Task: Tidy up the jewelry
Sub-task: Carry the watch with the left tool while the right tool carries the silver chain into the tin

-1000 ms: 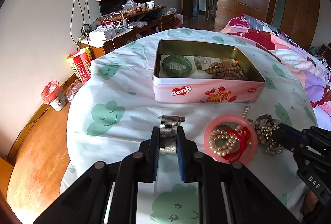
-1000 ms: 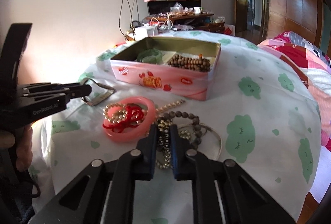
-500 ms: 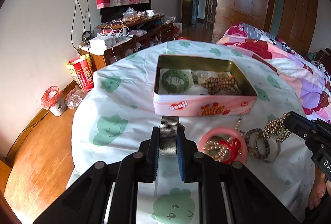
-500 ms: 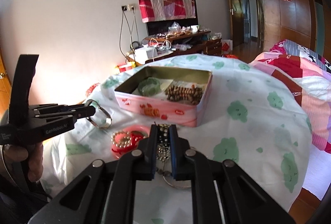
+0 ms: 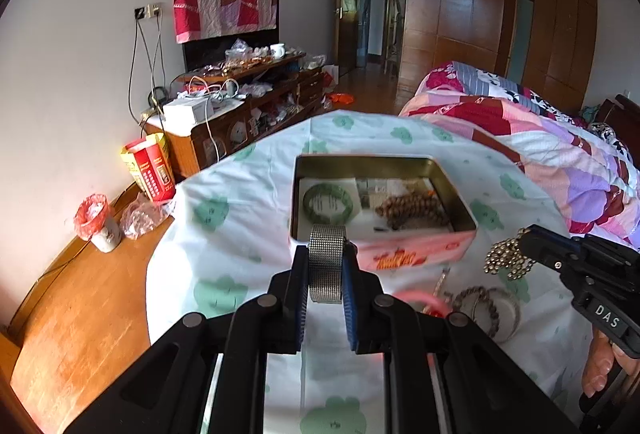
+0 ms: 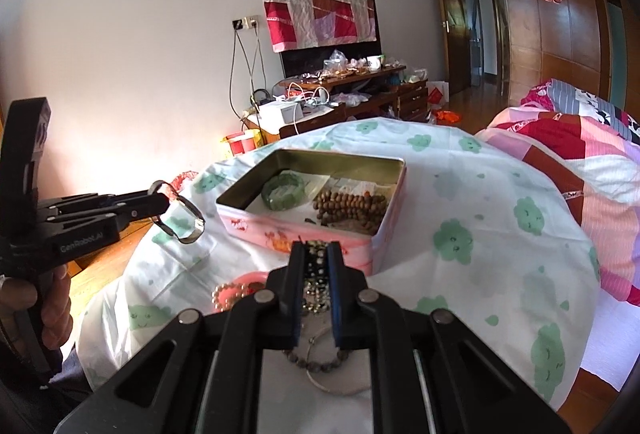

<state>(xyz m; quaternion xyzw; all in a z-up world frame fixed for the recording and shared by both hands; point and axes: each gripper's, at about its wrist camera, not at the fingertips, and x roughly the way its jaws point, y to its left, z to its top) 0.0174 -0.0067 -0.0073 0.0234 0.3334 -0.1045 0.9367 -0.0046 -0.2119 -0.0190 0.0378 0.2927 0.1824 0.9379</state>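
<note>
1. Both claws have risen from the surface (image 5: 248, 193) over the last second, each carrying a piece of jewelry.
2. The left claw (image 5: 326, 270) is closed on a silver mesh band (image 5: 326, 262), now lifted level with the near wall of the pink tin (image 5: 420, 254).
3. The right claw (image 6: 316, 266) is closed on a gold bead chain (image 5: 506, 260), which dangles in the air to the right of the tin.
4. Judged from this, both pieces are about to go into the tin, which already holds a green bangle (image 5: 328, 202) and brown wooden beads (image 5: 414, 210).
5. A pink ring dish (image 5: 420, 300) and a dark bead bracelet (image 5: 480, 308) remain on the surface.
6. The surface wears a white cloth printed with green clouds. Beyond it: a quilted bed (image 5: 540, 137), a cluttered wooden cabinet (image 5: 248, 105) and wooden wardrobe doors (image 5: 500, 13).
</note>
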